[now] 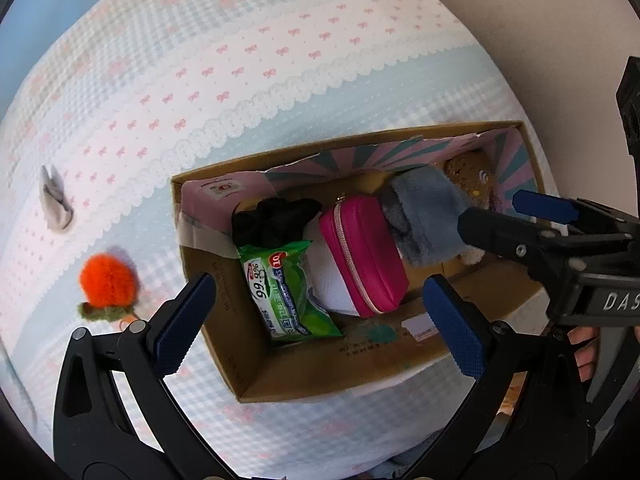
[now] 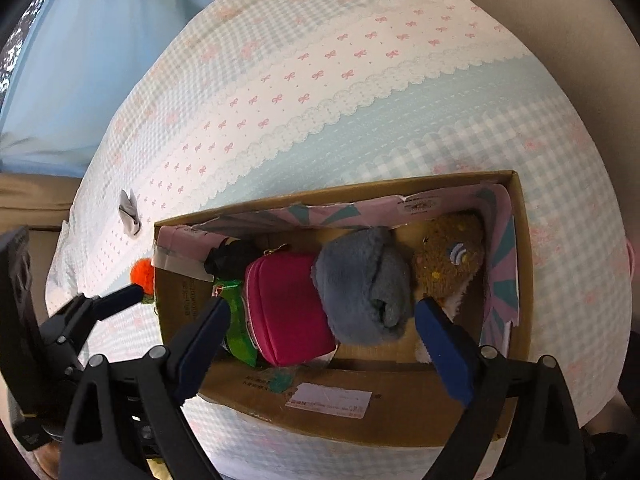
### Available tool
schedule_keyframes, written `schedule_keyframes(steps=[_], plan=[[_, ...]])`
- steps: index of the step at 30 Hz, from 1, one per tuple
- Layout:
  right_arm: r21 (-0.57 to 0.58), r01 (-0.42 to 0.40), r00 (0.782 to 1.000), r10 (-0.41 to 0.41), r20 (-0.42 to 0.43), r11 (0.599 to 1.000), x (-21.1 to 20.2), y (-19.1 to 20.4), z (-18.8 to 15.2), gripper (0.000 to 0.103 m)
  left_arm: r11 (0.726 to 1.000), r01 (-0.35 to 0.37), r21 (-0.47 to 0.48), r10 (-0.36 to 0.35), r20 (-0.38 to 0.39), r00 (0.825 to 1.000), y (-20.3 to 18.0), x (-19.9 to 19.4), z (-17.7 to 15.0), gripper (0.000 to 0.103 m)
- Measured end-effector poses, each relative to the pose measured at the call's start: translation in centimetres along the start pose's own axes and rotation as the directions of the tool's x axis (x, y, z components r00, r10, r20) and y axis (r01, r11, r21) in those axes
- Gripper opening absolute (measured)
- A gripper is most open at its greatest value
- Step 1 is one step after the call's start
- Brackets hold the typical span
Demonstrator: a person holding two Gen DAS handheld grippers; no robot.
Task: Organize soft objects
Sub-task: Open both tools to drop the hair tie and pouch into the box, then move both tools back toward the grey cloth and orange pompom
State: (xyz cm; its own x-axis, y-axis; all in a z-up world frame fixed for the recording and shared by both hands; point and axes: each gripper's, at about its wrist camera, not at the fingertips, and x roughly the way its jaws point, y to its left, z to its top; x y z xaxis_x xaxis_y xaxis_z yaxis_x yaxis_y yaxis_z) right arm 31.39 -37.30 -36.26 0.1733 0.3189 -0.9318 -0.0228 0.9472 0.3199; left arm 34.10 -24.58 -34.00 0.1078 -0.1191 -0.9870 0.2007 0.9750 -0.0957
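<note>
A cardboard box (image 1: 224, 320) sits on a gingham tablecloth (image 1: 280, 80), its long axis running left to right. Packed inside (side by side) are a green wipes pack (image 1: 284, 292), pink zip pouch (image 1: 366, 256) and rolled grey plush (image 2: 360, 292). The left gripper (image 1: 320, 320) and right gripper (image 2: 324, 340) hover wide-jawed, holding nothing.
</note>
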Motion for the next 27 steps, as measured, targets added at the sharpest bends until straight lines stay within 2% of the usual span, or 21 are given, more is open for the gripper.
schedule_keyframes(steps=[7,13,18,22,27], plan=[[-0.018,0.028,0.998,-0.027,0.058,0.999,-3.3,1.4,-1.0,0.092,0.998,0.055,-0.016,-0.054,0.071,0.996,0.8,-3.7,-1.7,0.103],[-0.028,0.123,0.982,-0.118,0.145,0.992,-7.4,3.8,-2.7,0.092,0.997,0.075,-0.01,-0.073,0.157,0.985,1.8,-7.8,-3.4,0.103],[-0.023,0.134,0.962,-0.125,0.244,0.991,-11.2,6.4,-4.7,0.092,0.997,0.079,-0.01,-0.074,0.25,0.965,3.4,-12.2,-5.2,0.103],[-0.027,0.109,0.939,-0.094,0.33,0.994,-14.0,8.9,-6.8,0.092,0.997,0.081,-0.013,-0.073,0.316,0.946,4.9,-15.6,-6.8,0.103],[-0.118,0.165,0.926,-0.113,0.359,0.979,-15.2,13.8,-9.3,0.092,0.996,0.088,-0.011,-0.078,0.362,0.929,7.3,-19.0,-9.4,0.103]])
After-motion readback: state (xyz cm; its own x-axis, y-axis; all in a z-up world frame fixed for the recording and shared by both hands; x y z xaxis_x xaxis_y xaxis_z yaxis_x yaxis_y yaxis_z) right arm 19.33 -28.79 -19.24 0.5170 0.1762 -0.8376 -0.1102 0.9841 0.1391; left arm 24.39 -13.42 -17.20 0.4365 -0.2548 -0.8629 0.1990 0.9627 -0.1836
